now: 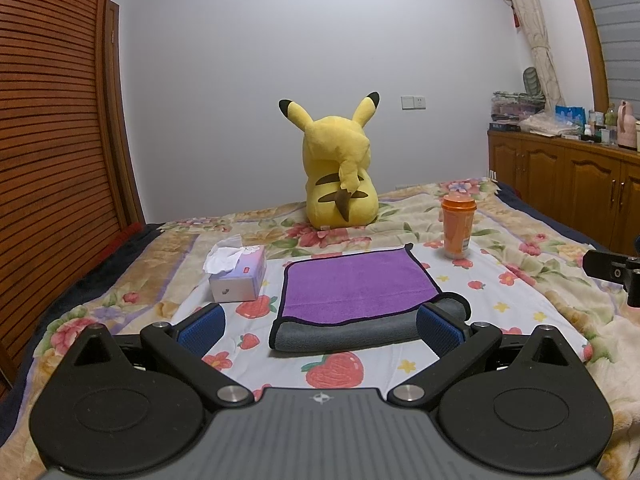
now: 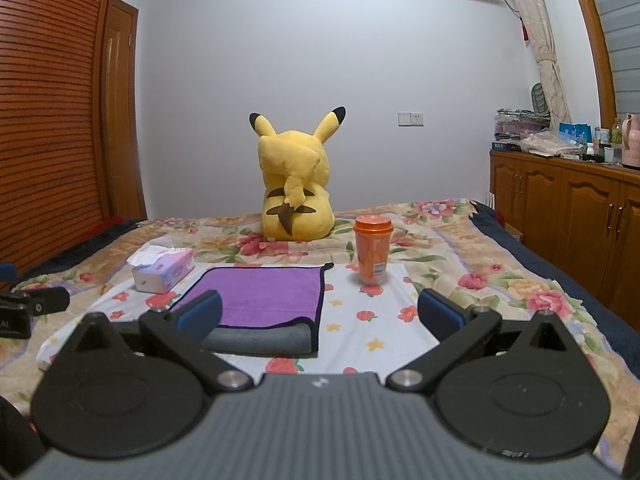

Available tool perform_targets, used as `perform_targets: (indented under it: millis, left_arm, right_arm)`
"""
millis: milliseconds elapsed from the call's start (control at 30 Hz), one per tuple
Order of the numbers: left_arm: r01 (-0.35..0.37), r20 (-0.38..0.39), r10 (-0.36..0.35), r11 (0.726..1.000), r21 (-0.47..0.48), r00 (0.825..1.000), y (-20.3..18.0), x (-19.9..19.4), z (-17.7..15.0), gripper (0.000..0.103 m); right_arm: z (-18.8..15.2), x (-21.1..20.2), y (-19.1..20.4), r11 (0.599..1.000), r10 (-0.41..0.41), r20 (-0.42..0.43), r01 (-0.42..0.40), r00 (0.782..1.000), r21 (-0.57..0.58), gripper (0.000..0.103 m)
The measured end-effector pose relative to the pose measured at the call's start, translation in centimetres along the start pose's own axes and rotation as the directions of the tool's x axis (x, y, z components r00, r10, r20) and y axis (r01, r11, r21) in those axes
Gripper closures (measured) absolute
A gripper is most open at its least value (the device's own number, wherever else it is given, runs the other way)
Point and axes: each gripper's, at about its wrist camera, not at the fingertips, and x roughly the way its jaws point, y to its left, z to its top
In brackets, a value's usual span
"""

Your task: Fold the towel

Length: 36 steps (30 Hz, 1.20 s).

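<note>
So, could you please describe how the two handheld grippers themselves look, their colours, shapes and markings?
Both look alike. The left gripper and right gripper each have two blue textured finger pads on black angular linkage arms with silver pivot bolts. Behind these sit two rounded black housings and a grey ribbed centre plate with a small emblem. No cables or sleeves are visible.

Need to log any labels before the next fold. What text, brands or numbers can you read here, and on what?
Nothing legible.
Orange cup: white barcode label, digits too small to read.
Tissue box: small red patch and grey mark, both blurred.
Blue packet on the cabinet: print too small.
Left claw body: a cross-shaped emblem, no lettering.
Towel: no tag visible.
</note>
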Motion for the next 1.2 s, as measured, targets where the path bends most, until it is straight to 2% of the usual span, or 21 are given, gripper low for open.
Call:
perform_targets:
  millis: [267,533,767,1200]
  left_arm:
    - [0.001,-0.008,-0.001,1.000,-0.001,1.000,0.3,0.4,-0.7,0.000]
    - [0.005,-0.049,-0.004,1.000,0.016,0.999,0.5,2.3,-0.8,0.000]
    - [0.027,-0.078,-0.020,0.996,0.091,0.997,0.2,5.0,-0.6,0.000]
    - [0.029,-0.125,-0.016,0.994,0.103,0.992,1.0,10.2,-0.5,0.000]
  right_arm:
    - [-0.5,0.2,-0.2,1.000,-0.001,-0.008,0.001,1.000,0.000,0.000]
    - [-1.3,1.7,0.4,1.000,0.008,-0.046,-0.008,0.999,-0.001,0.000]
    - [-1.2,3.0,0.4,1.000,0.006,-0.068,-0.006,0.998,-0.009,0.000]
    - [-0.7,6.5,0.8,0.999,0.014,-0.090,-0.018,0.996,-0.043,0.000]
